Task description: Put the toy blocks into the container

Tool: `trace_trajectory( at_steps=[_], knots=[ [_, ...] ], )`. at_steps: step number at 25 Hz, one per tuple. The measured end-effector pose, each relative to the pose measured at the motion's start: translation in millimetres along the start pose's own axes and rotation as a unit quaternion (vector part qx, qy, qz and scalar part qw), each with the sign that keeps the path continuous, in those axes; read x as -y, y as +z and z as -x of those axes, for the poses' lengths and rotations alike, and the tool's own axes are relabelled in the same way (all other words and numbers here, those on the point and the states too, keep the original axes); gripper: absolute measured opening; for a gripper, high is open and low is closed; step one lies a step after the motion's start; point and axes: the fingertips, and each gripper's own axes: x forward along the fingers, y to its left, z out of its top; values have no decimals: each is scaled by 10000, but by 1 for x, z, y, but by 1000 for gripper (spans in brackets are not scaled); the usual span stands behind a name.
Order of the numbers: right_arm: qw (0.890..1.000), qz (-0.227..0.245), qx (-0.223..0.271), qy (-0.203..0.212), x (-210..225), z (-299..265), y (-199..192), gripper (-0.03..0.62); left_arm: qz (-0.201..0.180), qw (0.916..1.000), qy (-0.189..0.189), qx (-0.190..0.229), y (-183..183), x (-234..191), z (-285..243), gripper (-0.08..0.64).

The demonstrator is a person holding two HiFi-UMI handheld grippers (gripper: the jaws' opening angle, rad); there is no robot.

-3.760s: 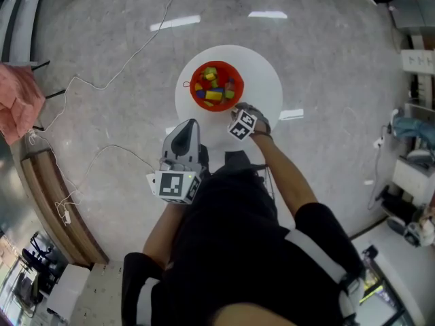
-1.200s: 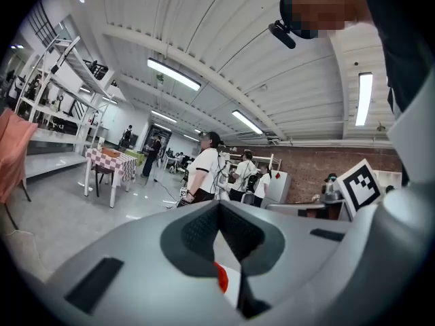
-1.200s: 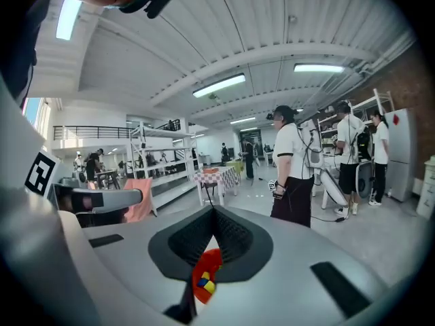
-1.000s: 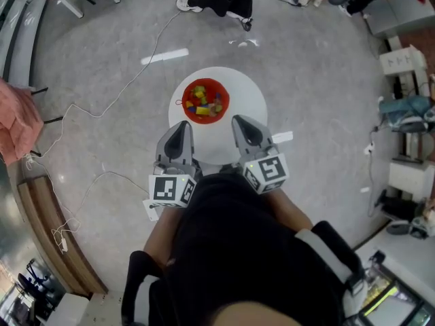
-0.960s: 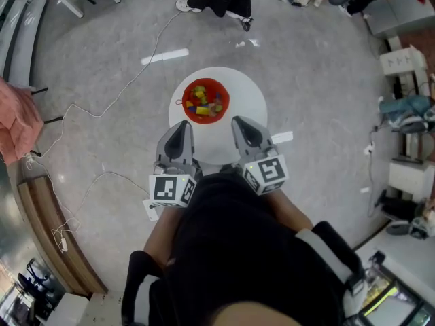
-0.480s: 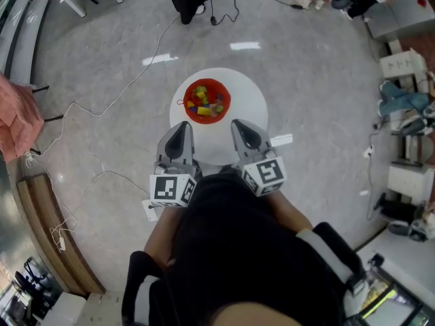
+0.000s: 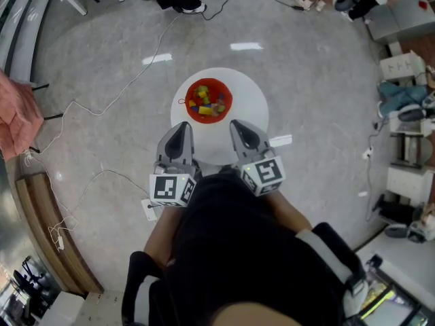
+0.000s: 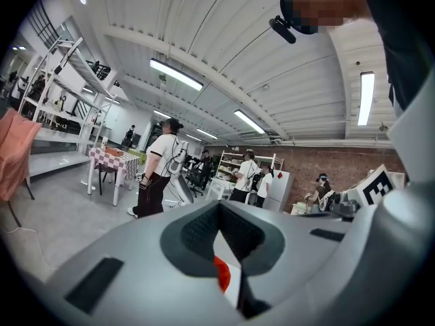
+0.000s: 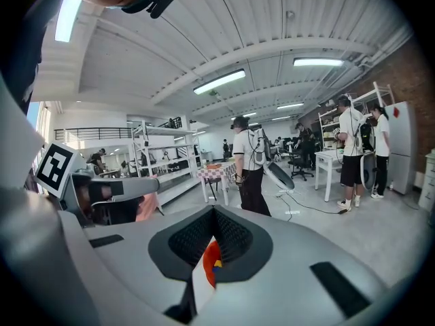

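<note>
The container [image 7: 189,107] sits on the table [image 7: 253,111], left of its middle, holding the toy blocks [image 7: 207,102]. The left gripper [image 7: 183,124] and right gripper [image 7: 237,123] are side by side at the table's near edge; a cable [image 7: 139,73] crosses the floor left of it.

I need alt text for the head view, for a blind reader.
A red container holding coloured toy blocks sits on a round white table; the left tongs and right tongs hang closed and empty at its near edge.

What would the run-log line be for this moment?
blocks: in bowl | bowl: on table | left gripper: shut, empty | right gripper: shut, empty | both: short of bowl
</note>
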Motion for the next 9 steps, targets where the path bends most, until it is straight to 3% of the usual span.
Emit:
trace_trajectory(
  at_steps=[9],
  knots=[
    [10000, 57, 5, 53, -8, -5, -6, -5, 76, 10000, 8, -23, -5, -5, 4, -9]
  ],
)
